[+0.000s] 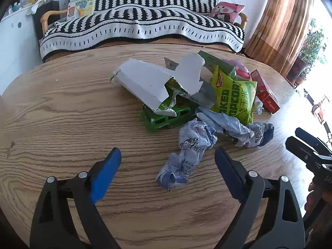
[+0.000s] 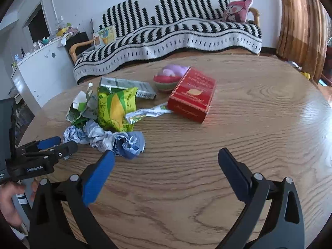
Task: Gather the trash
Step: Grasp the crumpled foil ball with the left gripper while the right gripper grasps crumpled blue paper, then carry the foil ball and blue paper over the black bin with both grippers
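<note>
Crumpled blue-and-white wrappers (image 1: 193, 145) printed with Chinese characters lie at the near edge of a trash heap on the wooden surface (image 1: 62, 124). Behind them sits a green-and-yellow snack bag (image 1: 234, 95) whose lettering shows "KED POPCOR" beside more Chinese characters. A torn white carton (image 1: 149, 83) leans over a green toy bus (image 1: 166, 116), and a red box (image 2: 192, 96) with gold print too small to read stands to the right, a pink and red ball (image 2: 168, 78) just behind it.

Left tongs (image 1: 168, 159) stand wide open, straddling the nearest wrapper without pressing on it. Right tongs (image 2: 166, 157) are also wide open over bare wood, gripping nothing, their left pad just beside the blue wrapper. "GenRobot.AI" is printed on the left tool's body in the right wrist view.
</note>
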`<state>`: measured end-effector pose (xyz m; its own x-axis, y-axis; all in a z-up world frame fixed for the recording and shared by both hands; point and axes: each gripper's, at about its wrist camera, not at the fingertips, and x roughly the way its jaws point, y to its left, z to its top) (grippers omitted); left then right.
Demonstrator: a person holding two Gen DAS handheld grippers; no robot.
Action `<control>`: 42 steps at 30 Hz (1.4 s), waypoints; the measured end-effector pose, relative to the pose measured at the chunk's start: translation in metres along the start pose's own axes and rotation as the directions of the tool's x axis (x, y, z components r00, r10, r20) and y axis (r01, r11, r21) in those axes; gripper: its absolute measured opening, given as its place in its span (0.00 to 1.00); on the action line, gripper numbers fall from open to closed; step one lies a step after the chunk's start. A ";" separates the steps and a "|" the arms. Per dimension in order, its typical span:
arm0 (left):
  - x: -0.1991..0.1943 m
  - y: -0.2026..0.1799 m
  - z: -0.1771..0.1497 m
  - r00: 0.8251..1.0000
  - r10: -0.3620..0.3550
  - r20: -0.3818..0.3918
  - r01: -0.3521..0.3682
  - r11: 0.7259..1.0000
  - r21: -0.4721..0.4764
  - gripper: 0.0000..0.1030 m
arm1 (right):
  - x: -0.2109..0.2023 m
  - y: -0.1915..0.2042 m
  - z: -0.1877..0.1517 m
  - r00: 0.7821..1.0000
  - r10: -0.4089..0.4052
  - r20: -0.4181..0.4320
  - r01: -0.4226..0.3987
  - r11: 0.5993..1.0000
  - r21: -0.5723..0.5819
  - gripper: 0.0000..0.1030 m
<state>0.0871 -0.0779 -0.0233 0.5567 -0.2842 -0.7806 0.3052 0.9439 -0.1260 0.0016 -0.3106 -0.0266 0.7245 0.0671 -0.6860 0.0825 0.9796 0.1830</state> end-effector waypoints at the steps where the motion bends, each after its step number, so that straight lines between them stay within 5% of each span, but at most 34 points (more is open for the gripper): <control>1: 0.000 0.000 0.000 1.000 0.002 0.000 -0.002 1.000 0.003 0.86 | -0.001 0.000 -0.001 1.000 -0.007 0.004 0.007 1.000 0.002 0.94; 13: 0.002 -0.007 0.002 1.000 0.030 0.009 -0.030 0.999 0.034 0.85 | 0.008 0.020 0.010 0.995 0.097 -0.021 -0.099 0.992 -0.076 0.94; 18: 0.006 -0.005 0.002 1.000 0.014 -0.017 -0.014 0.999 0.033 0.75 | 0.033 0.033 0.021 0.983 0.158 -0.089 -0.166 0.982 -0.095 0.94; 21: 0.007 -0.009 0.002 1.000 0.016 -0.017 -0.015 0.999 0.049 0.54 | 0.048 0.040 0.024 0.979 0.164 -0.124 -0.176 0.980 -0.091 0.92; 23: 0.007 -0.012 0.001 1.000 0.016 -0.011 -0.015 0.998 0.063 0.34 | 0.056 0.045 0.023 0.969 0.193 -0.156 -0.208 0.974 -0.088 0.75; 24: 0.006 -0.013 0.001 1.000 0.015 -0.010 -0.014 0.998 0.064 0.29 | 0.055 0.048 0.022 0.970 0.194 -0.149 -0.210 0.973 -0.098 0.65; 25: 0.006 -0.014 0.000 1.000 -0.001 -0.012 0.001 0.998 0.057 0.26 | 0.052 0.051 0.022 0.967 0.214 -0.138 -0.230 0.967 -0.111 0.43; 26: 0.005 -0.014 0.000 1.000 -0.012 -0.014 0.012 0.999 0.049 0.25 | 0.050 0.053 0.021 0.967 0.218 -0.135 -0.233 0.966 -0.115 0.37; 42: -0.028 -0.021 -0.012 0.999 -0.035 0.018 0.034 0.999 0.022 0.23 | -0.012 0.041 0.007 0.972 0.235 0.012 -0.235 0.971 -0.034 0.30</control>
<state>0.0556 -0.0878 -0.0060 0.5597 -0.3197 -0.7646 0.3414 0.9296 -0.1388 0.0012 -0.2723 -0.0056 0.7321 0.2933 -0.6149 -0.1133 0.9424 0.3147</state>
